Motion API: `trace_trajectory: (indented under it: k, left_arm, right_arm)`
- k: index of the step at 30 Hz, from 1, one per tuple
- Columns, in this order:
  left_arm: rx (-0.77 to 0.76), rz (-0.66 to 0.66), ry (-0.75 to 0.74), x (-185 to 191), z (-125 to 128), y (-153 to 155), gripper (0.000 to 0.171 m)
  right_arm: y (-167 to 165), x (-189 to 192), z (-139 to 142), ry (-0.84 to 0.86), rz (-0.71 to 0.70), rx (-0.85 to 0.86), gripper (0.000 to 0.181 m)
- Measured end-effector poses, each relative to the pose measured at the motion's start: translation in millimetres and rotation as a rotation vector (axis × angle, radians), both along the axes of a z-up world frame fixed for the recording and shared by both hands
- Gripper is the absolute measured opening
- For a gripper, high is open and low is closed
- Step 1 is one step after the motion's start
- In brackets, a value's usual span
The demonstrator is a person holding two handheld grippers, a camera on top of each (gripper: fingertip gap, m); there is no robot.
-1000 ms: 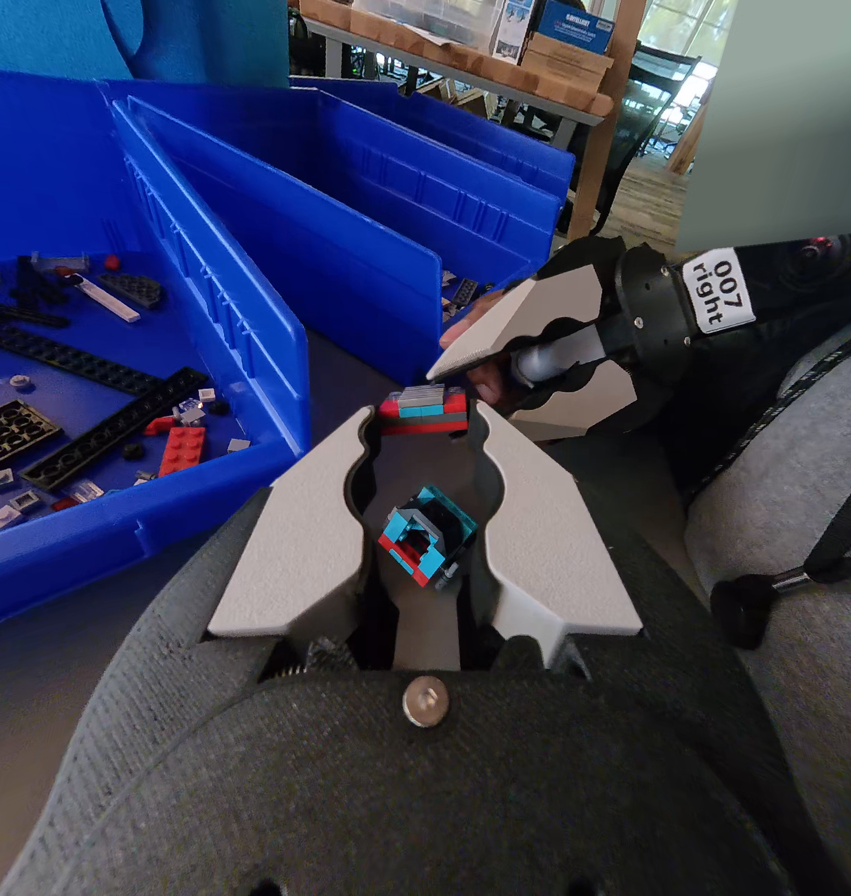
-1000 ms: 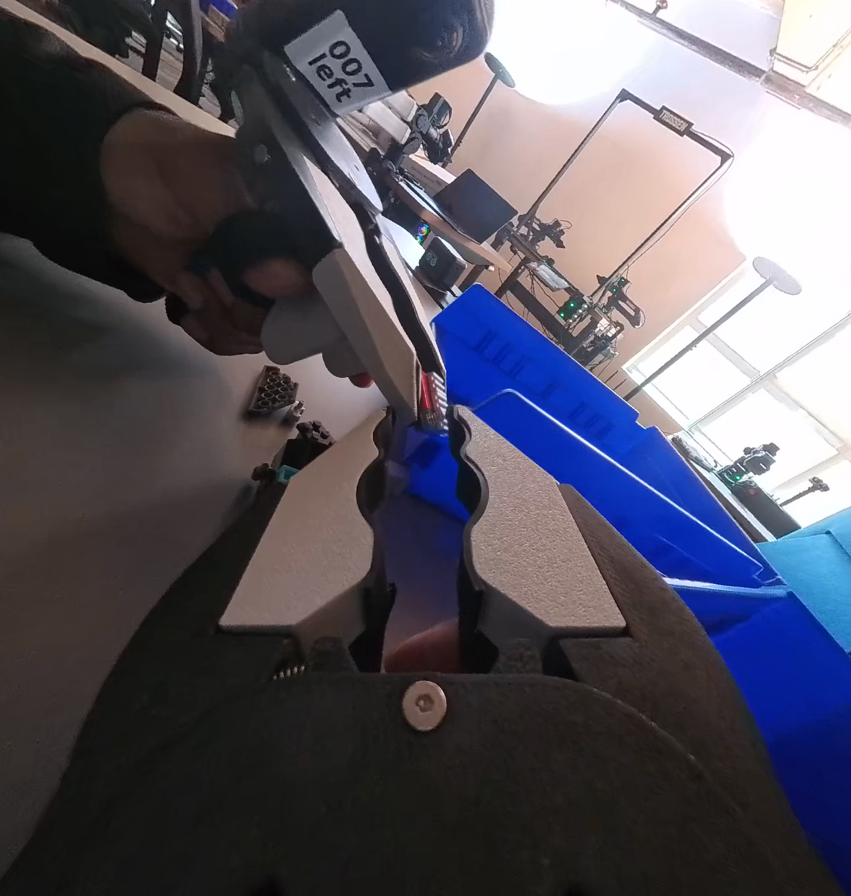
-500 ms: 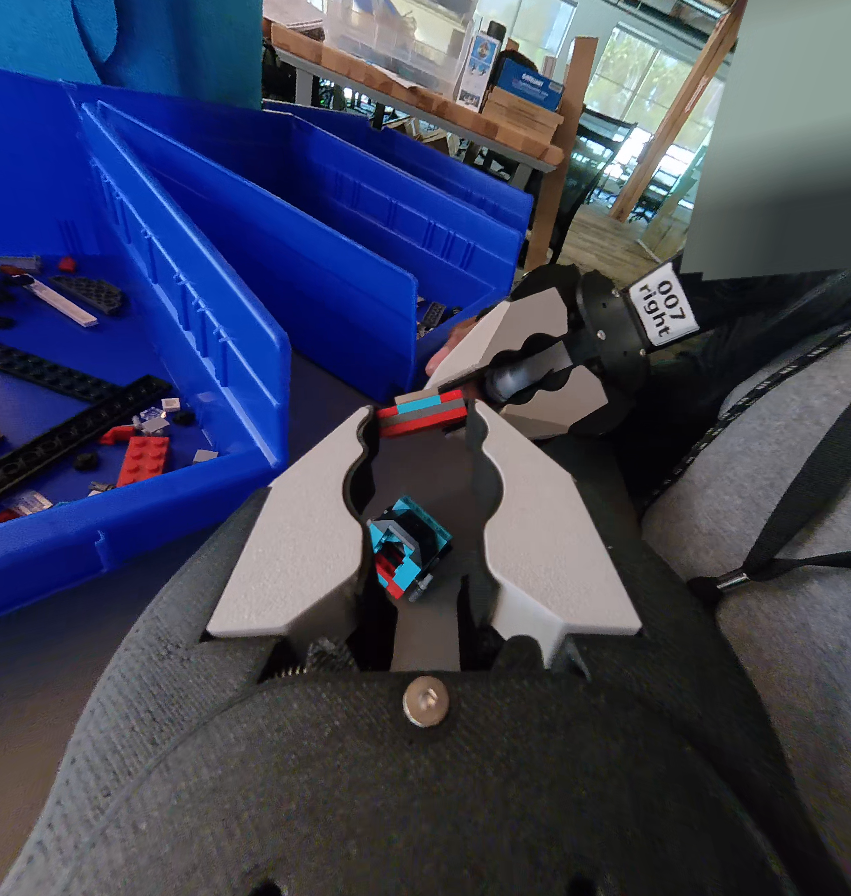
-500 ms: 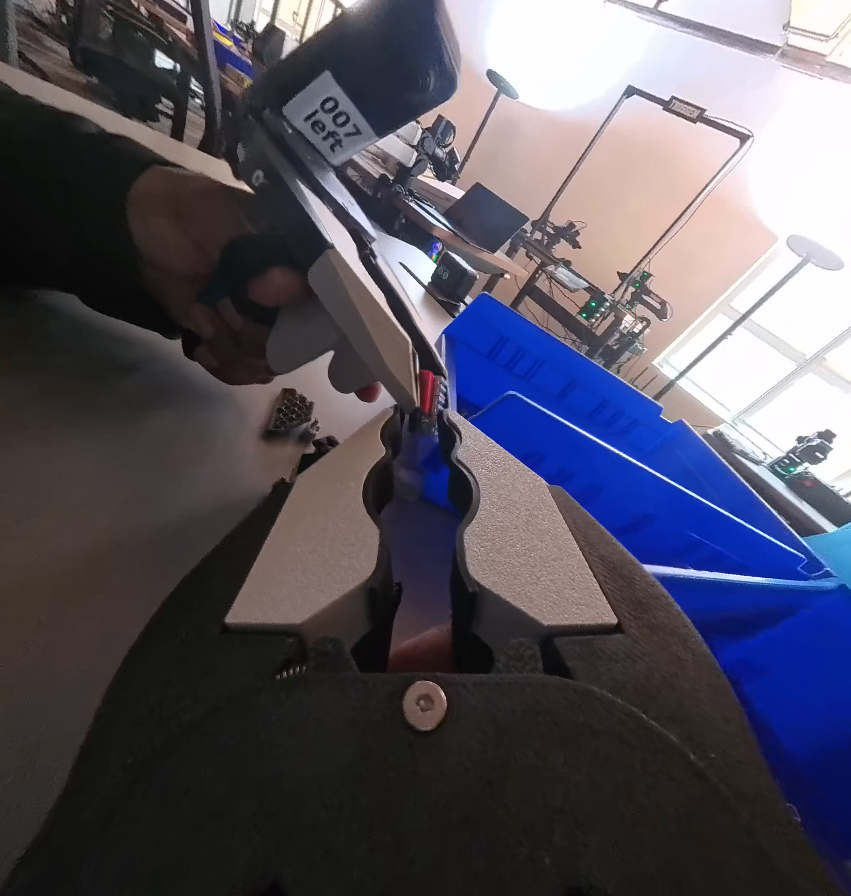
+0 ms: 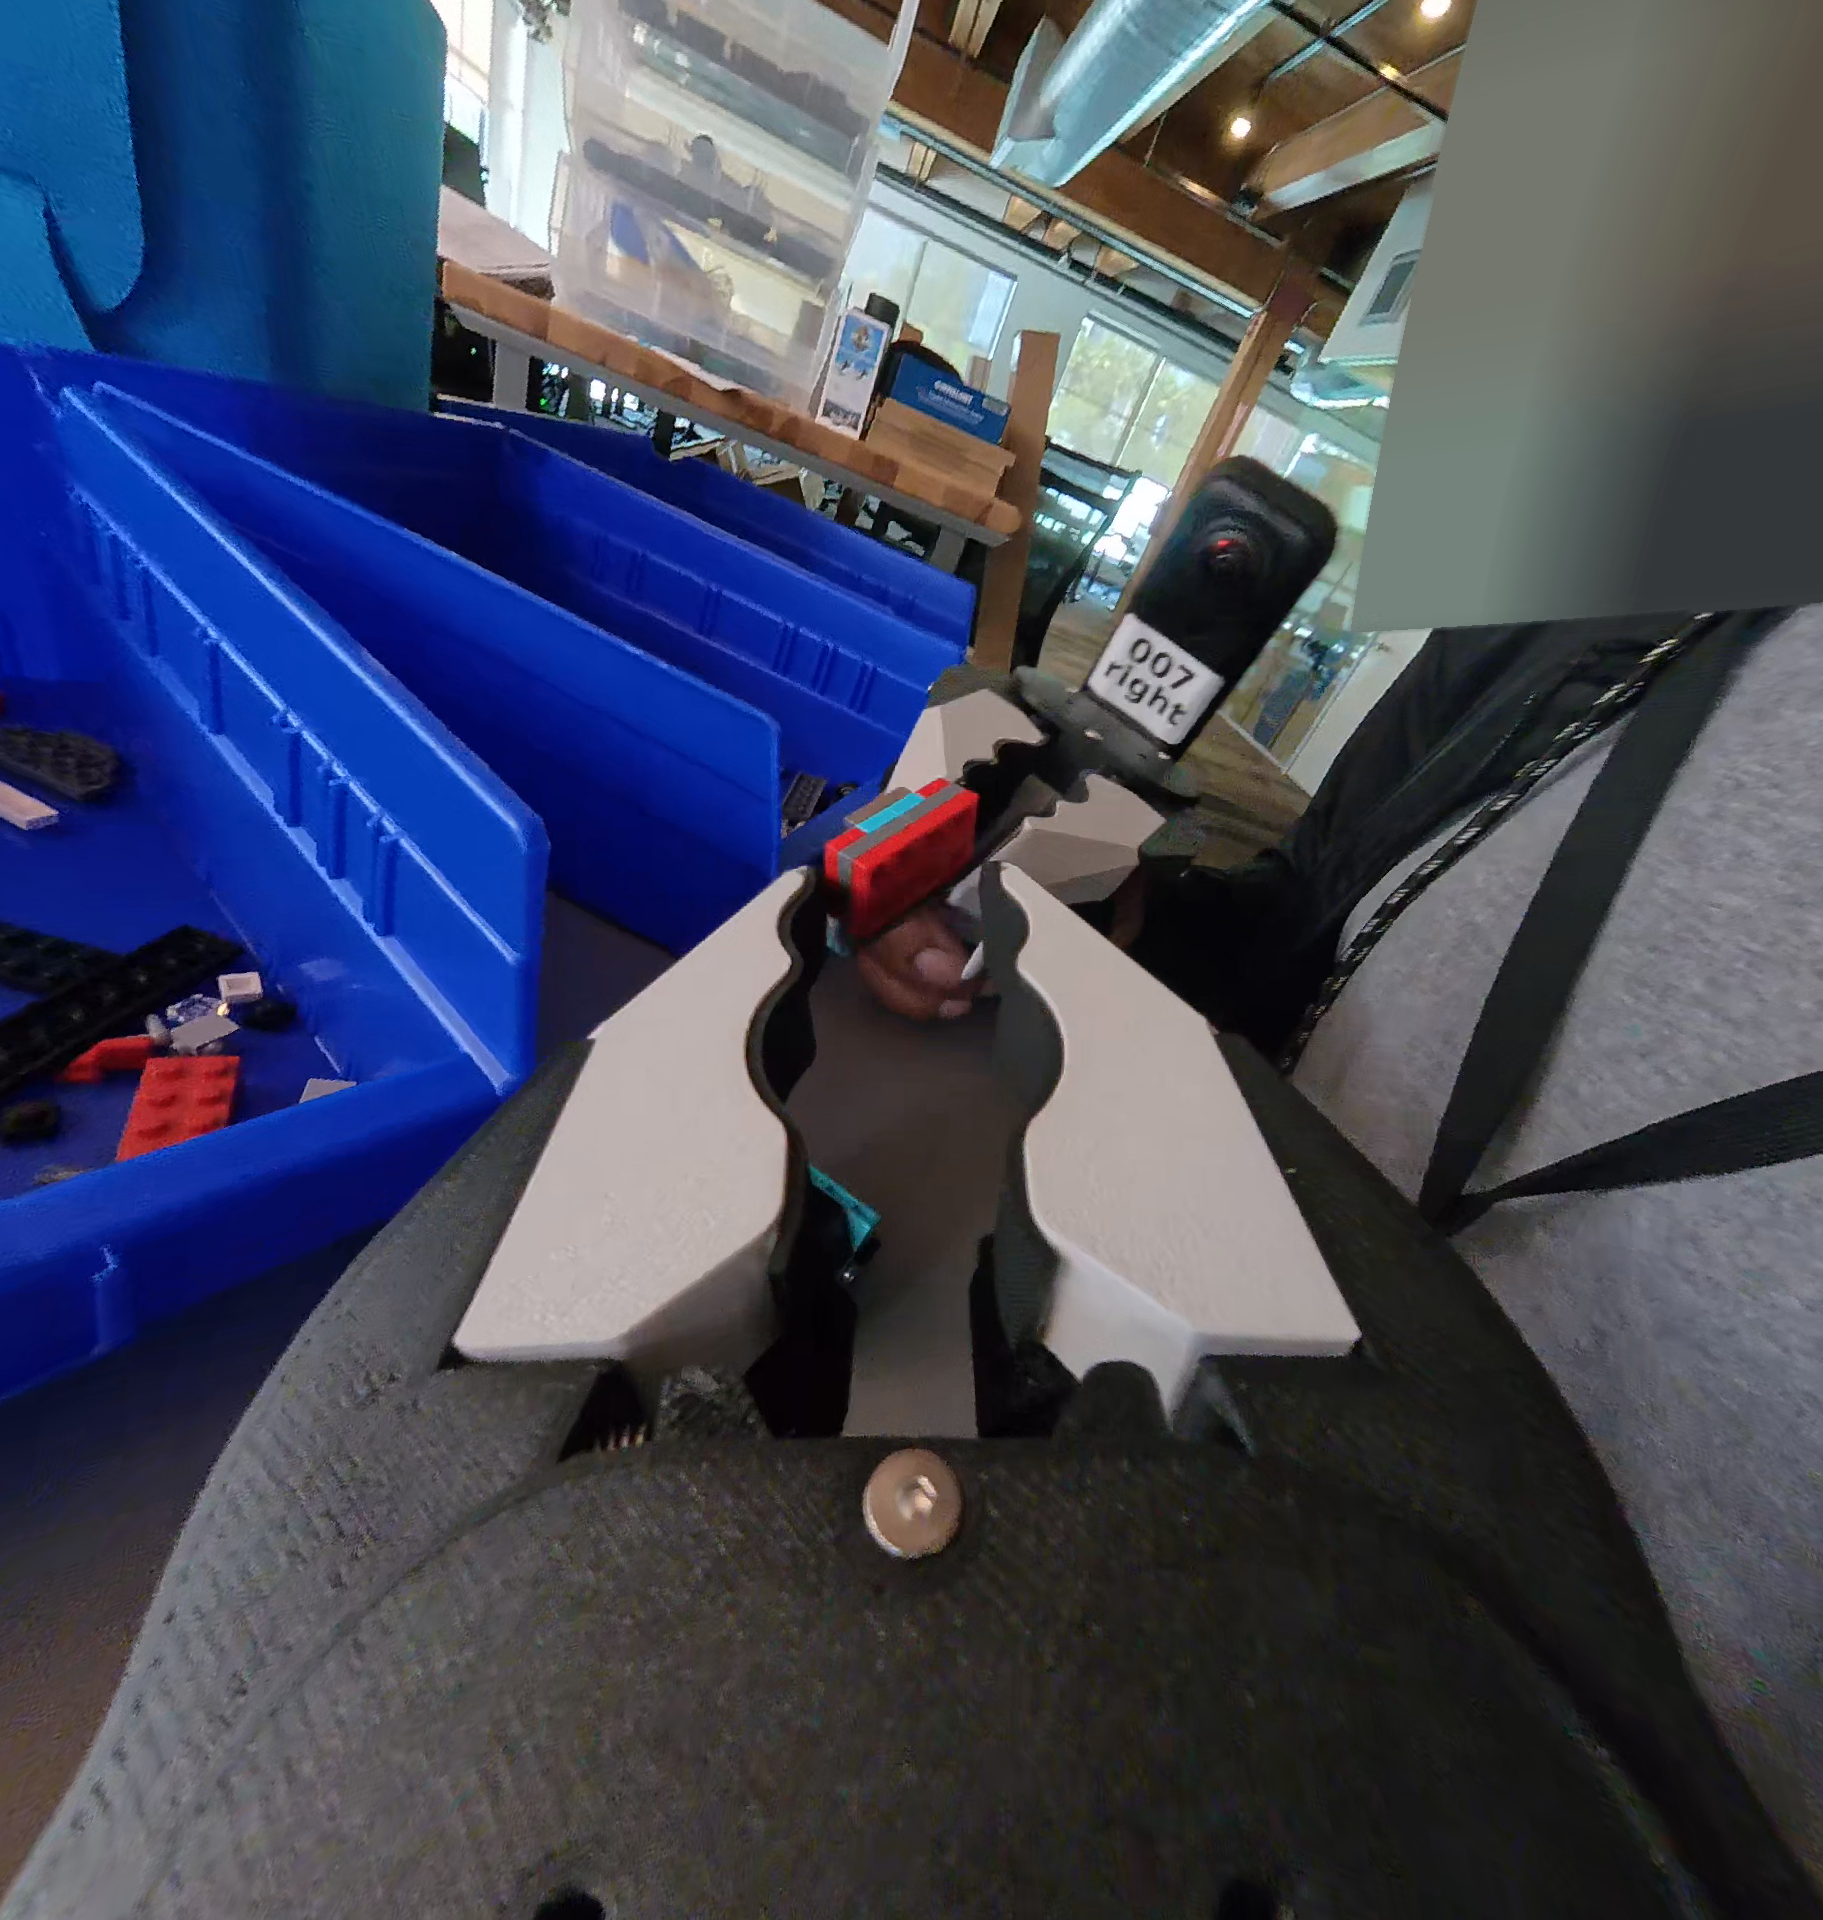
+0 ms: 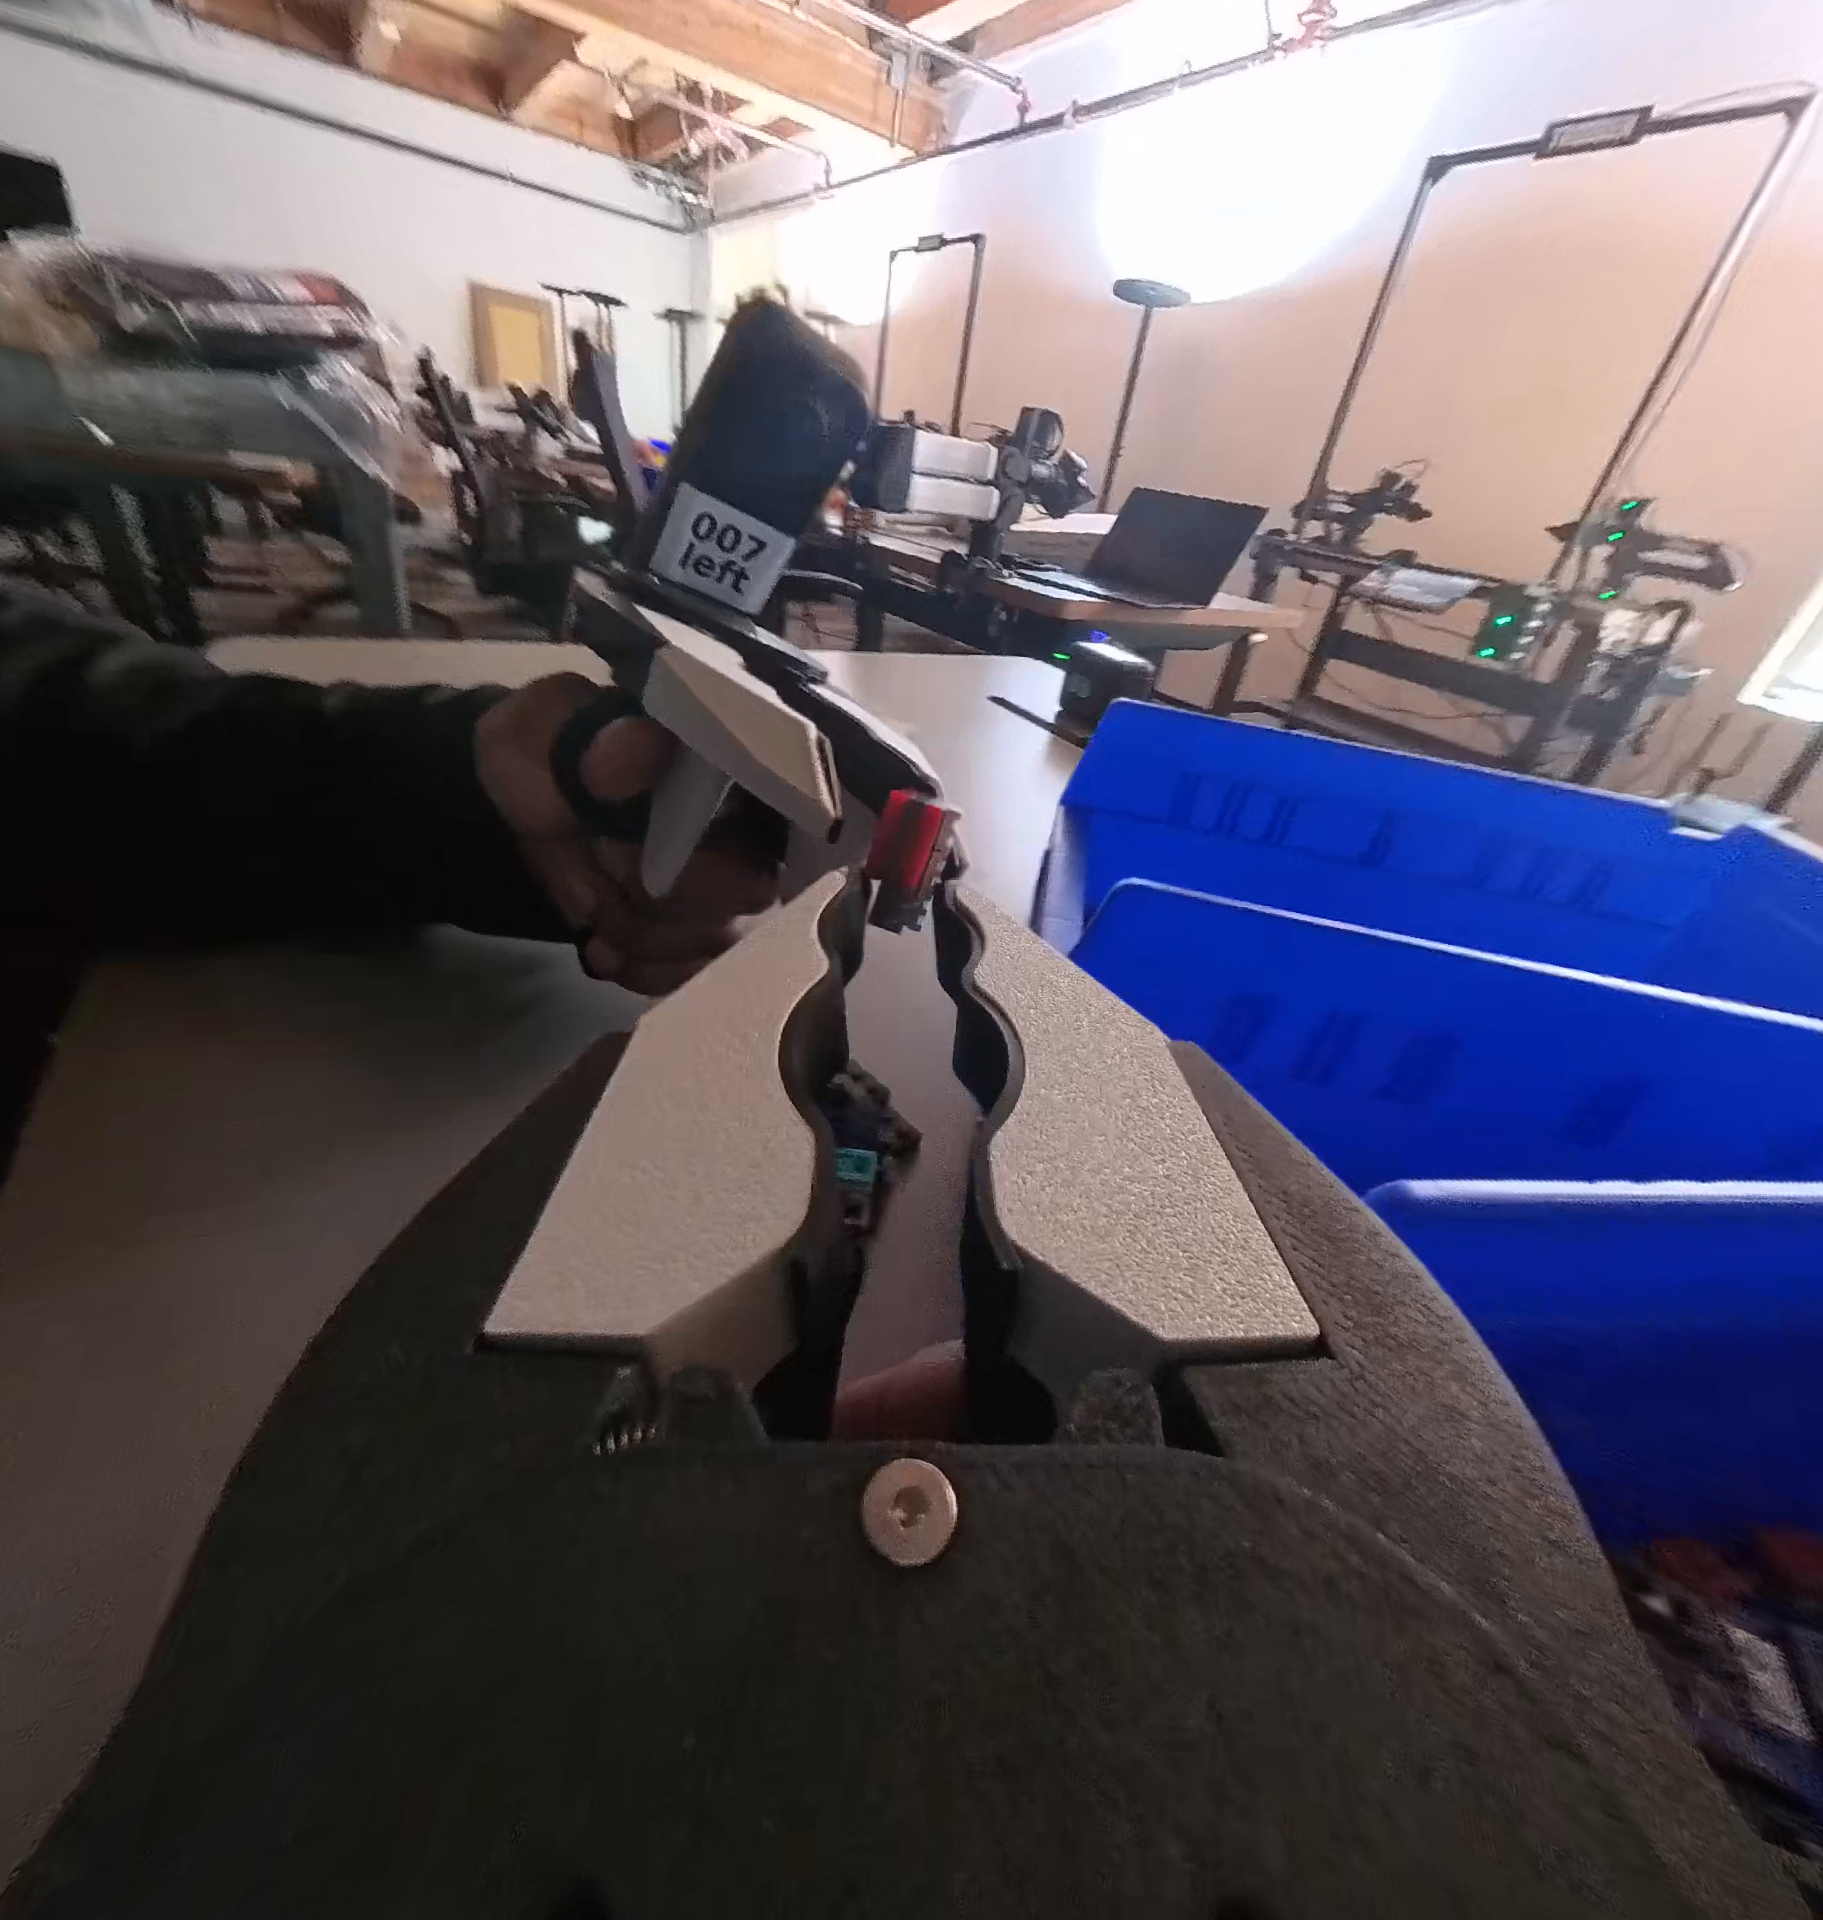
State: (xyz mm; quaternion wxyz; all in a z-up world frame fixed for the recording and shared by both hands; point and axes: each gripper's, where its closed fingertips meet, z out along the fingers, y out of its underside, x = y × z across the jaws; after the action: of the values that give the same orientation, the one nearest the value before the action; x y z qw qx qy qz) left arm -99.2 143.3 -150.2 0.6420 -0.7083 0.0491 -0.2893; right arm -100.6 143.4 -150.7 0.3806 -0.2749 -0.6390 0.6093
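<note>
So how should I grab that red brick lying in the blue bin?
Pinch the red brick across its two long sides, coming straight down from above. It lies flat, studs up, and the bin wall rises close beside it, blocking a sideways reach.

Bright daylight, window glare, motion-blurred edges, strong wide-angle distortion.

red brick stack (image 6: 907,836) held at right gripper (image 6: 899,902) fingertips | left gripper (image 6: 876,821) touching it | blue bins (image 6: 1406,997) beside

Glossy blue plastic bins (image 5: 387,727)
</note>
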Motion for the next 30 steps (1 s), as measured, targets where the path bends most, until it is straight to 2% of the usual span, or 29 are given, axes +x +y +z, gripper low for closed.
trace_trajectory:
  k: [4, 11, 21, 30]
  left_arm:
    - [0.048, -0.027, -0.055, 0, 9, -4, 0.019]
    - [0.047, -0.043, -0.105, 1, 9, -3, 0.017]
    - [0.031, -0.032, -0.141, 1, 7, 1, 0.019]
    - [0.042, -0.044, -0.214, 2, 10, 1, 0.017]
  right_arm:
    - [1, 3, 6, -0.075, 0.089, -0.164, 0.010]
    - [5, 3, 9, -0.187, 0.178, -0.370, 0.010]
    - [9, 3, 17, -0.229, 0.226, -0.532, 0.010]
    - [4, 1, 15, -0.241, 0.217, -0.545, 0.010]
